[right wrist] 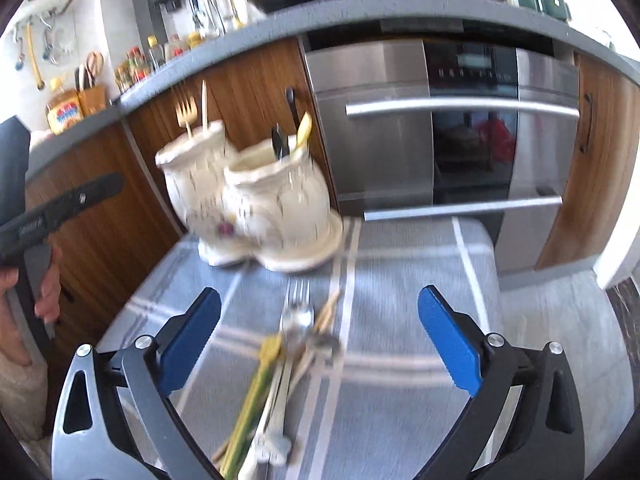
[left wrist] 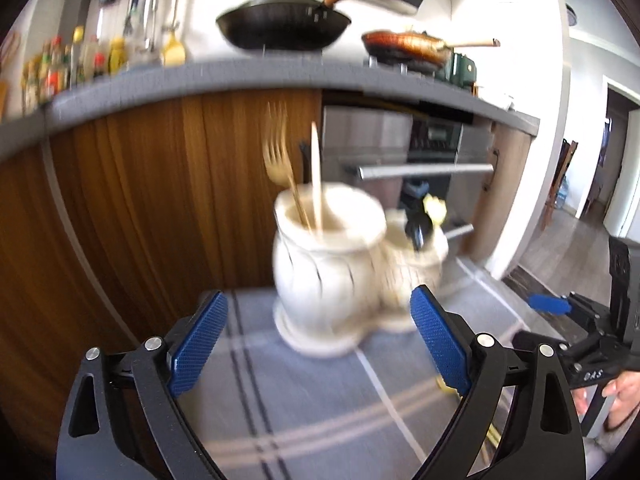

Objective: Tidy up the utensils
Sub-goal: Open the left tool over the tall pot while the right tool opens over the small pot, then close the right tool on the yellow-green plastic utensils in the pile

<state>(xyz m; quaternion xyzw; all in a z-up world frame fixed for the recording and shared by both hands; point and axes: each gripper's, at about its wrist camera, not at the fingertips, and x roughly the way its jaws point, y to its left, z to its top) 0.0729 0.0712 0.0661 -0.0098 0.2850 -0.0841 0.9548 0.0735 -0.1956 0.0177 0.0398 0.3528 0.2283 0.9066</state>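
In the right wrist view, the right tongs (right wrist: 320,336) fill the bottom of the frame, spread wide with blue pads and holding nothing. Between them, at lower centre, lies a loose pile of utensils (right wrist: 288,360) on the blue checked cloth of the table (right wrist: 420,300): a silver spoon, a fork, a yellow-green handled piece and a pale wooden one, all blurred, so an exact count is not possible. These are not yet sorted. Farther back, left of centre, stands a cream ceramic holder (right wrist: 252,200) made of two joined jars. Its left jar holds a gold fork (right wrist: 185,114) and a pale stick-like utensil; its right jar holds a dark-handled piece and a yellow one. In the left wrist view, the left tongs (left wrist: 320,336) sit at the bottom, also wide and empty, with the same holder just beyond them at centre. The work looks partly done: about four pieces are stowed, and the pile remains to be picked up and placed. Behind everything are wooden cabinets, a steel oven (right wrist: 460,128), and pans along the top of the frame.
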